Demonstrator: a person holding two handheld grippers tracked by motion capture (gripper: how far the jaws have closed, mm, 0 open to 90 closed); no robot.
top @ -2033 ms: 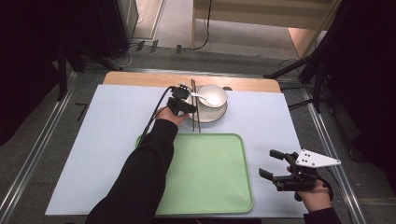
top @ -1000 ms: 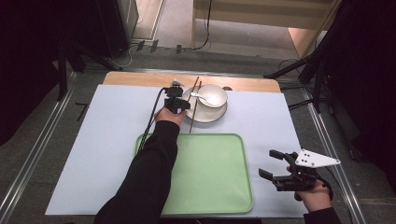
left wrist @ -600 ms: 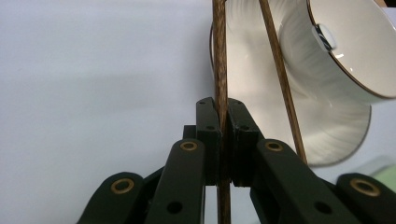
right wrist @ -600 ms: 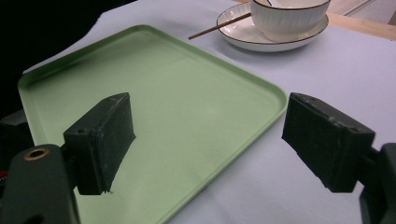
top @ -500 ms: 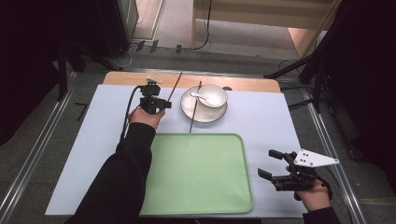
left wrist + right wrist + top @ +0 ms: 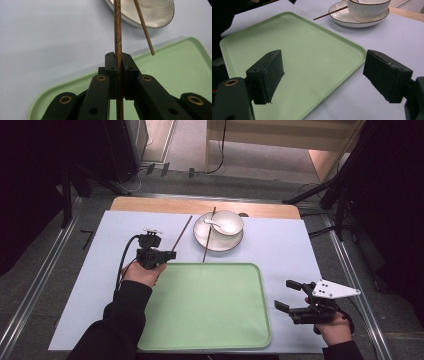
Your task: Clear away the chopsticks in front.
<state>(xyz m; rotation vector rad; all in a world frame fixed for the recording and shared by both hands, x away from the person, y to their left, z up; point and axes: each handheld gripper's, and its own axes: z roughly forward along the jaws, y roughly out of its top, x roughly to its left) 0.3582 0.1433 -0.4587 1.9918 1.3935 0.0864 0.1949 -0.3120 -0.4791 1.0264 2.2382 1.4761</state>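
Nearest the person, the right gripper [image 6: 289, 307] hovers off the right edge of the green tray [image 6: 210, 330], near the table's front right corner, its jaws spread wide with nothing between them, and it sits where it sat in the earlier pictures. The tray lies bare at the front middle of the pale table cover [image 6: 80, 285]. At the tray's far left corner is the change: the left gripper [image 6: 167, 255] has come away from the plate, leftward and toward the person, and its jaws are clamped tight on one brown chopstick [image 6: 117, 30], which was lying across the plate rim two seconds ago. That held chopstick [image 6: 183, 231] now slants from the gripper up toward the table's far edge, lifted clear of the plate. I read this as the first stick of the pair being carried off, probably to be set on the tray or beside it; the plate end of the job is half done. Farther back, the second chopstick [image 6: 208, 236] rests with its far end on the white plate [image 6: 218, 242] and its near tip close to the tray's far edge. On the plate stands a white bowl [image 6: 227, 222] with a white spoon [image 6: 212, 222] inside. Count: two grippers, two chopsticks, one tray, one plate, one bowl, one spoon.
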